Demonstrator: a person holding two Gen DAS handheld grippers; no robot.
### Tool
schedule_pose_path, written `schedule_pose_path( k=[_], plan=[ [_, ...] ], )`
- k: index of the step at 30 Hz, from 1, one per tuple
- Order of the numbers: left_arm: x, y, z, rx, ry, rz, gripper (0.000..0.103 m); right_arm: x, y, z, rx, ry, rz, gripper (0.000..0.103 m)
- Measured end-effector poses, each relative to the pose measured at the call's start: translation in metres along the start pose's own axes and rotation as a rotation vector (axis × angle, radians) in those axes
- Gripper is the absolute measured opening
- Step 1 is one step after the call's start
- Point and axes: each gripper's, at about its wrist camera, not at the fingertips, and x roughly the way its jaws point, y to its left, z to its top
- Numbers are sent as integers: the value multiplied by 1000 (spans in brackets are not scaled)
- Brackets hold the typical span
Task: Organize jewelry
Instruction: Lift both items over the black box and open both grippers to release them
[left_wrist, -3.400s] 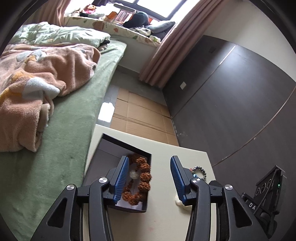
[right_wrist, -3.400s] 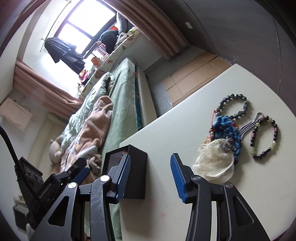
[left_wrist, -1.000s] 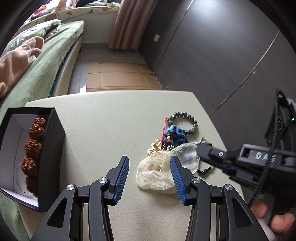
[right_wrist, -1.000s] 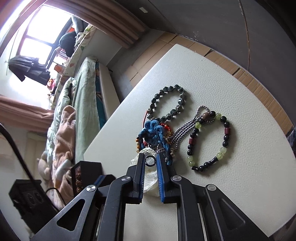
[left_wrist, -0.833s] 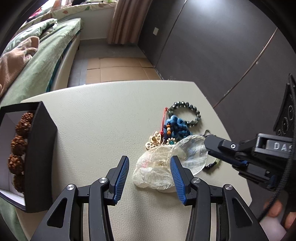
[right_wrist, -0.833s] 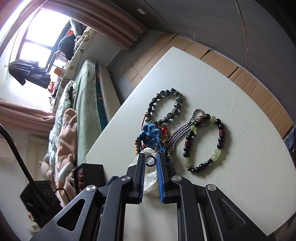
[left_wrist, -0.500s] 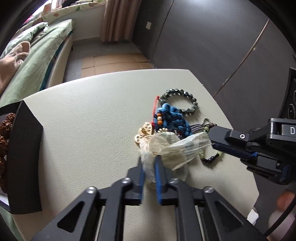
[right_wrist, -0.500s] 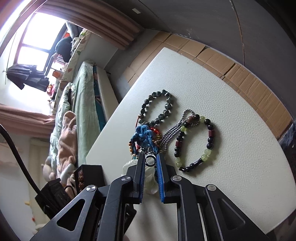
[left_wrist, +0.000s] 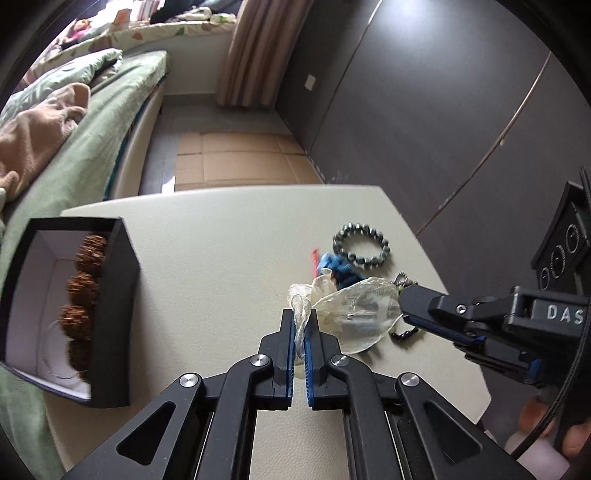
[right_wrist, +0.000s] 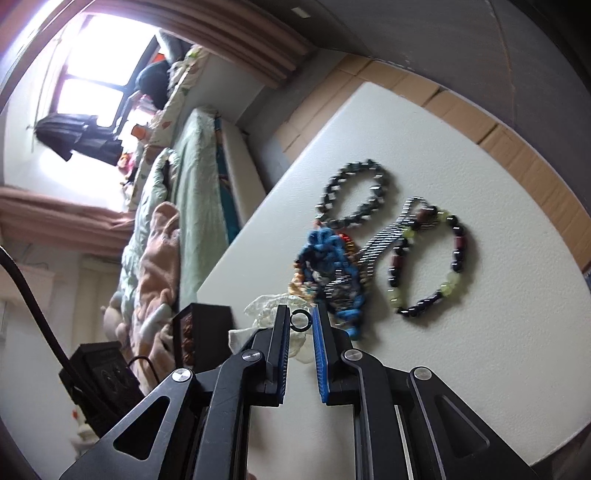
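Two grippers are clamped on one sheer organza pouch (left_wrist: 354, 310), which hangs stretched between them just above the pale table (left_wrist: 221, 258), right of centre in the left wrist view. The left gripper (left_wrist: 300, 325) pinches a bunched fold of the fabric at its near edge; the right gripper (right_wrist: 300, 321), entering from the right of that view, is closed on a small metal ring (right_wrist: 300, 320) at the pouch's other side. The pouch looks nearly weightless, limp and slippery, so it should crumple rather than resist; a gathered fold or the ring seems a safer hold than a single thin layer, which might tear or slide out. Behind it, in the middle of the right wrist view, lie a blue knotted cord (right_wrist: 325, 258), a dark bead bracelet (right_wrist: 354, 192) and a black-and-green bead bracelet (right_wrist: 428, 258). A black box (left_wrist: 110, 314) holding brown seed beads (left_wrist: 83, 288) sits at the left of the left wrist view.
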Motion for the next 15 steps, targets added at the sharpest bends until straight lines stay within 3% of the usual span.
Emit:
schedule_pose_path(
  k=[15],
  plan=[
    [-69, 45, 15, -112, -168, -34, 4, 11, 66, -25, -212, -21, 150, 14]
  ],
)
